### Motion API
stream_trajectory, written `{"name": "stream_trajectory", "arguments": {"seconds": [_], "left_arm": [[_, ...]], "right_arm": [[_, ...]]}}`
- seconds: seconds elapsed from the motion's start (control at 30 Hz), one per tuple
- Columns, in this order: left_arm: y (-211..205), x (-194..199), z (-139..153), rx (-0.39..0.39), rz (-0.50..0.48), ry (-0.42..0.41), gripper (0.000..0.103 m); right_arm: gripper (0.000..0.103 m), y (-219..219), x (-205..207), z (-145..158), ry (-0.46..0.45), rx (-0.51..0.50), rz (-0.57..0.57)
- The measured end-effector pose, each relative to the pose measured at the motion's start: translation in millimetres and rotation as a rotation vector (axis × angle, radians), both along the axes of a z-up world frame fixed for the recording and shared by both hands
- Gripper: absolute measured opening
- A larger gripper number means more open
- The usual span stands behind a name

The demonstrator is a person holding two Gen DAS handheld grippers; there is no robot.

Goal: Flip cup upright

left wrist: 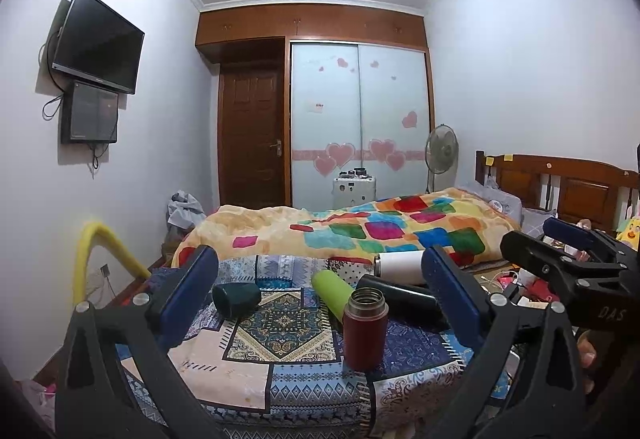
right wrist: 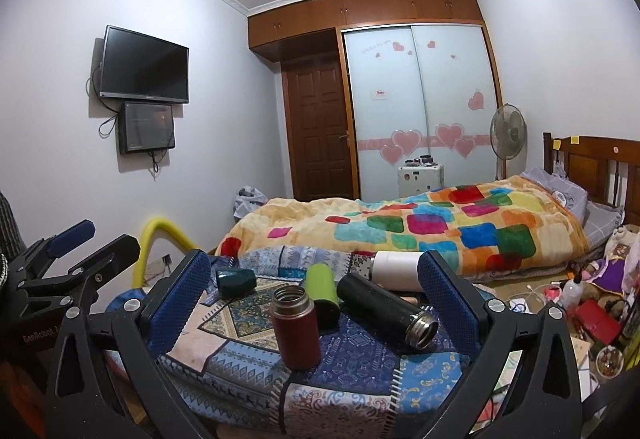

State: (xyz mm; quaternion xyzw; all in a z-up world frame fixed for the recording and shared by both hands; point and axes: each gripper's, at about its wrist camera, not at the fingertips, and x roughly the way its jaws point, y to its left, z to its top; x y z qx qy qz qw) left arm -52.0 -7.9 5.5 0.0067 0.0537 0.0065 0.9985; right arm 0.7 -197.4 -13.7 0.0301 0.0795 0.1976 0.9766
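On a patterned cloth [left wrist: 256, 363] [right wrist: 224, 355] a dark red flask [left wrist: 365, 329] [right wrist: 295, 327] stands upright, mouth open. Behind it lie on their sides a lime green cup [left wrist: 330, 293] [right wrist: 322, 293], a black flask [left wrist: 400, 297] [right wrist: 386, 309], a white flask [left wrist: 400, 265] [right wrist: 396, 269] and a dark teal cup [left wrist: 237, 299] [right wrist: 236, 281]. My left gripper [left wrist: 324, 303] is open and empty, held back from the cups; it also shows at the left of the right wrist view [right wrist: 92, 239]. My right gripper [right wrist: 316, 303] is open and empty, and its side shows in the left wrist view [left wrist: 560, 243].
A bed with a colourful blanket [left wrist: 360, 227] [right wrist: 420, 223] lies behind the cloth. A yellow foam-covered rail [left wrist: 96, 259] [right wrist: 160, 243] stands to the left. Clutter with a red box [right wrist: 596, 321] covers the floor at the right. A fan [right wrist: 508, 131] stands by the wardrobe.
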Motion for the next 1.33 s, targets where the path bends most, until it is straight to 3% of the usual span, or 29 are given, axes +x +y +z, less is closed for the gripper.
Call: {"name": "stream_trajectory", "arguments": {"seconds": [1.33], "left_arm": [[4.3,8.5,-6.0,-0.033,-0.025,0.025,0.103]], "right_arm": [[0.103,-2.2,2.3,-0.1,0.001,0.001,-0.003]]}}
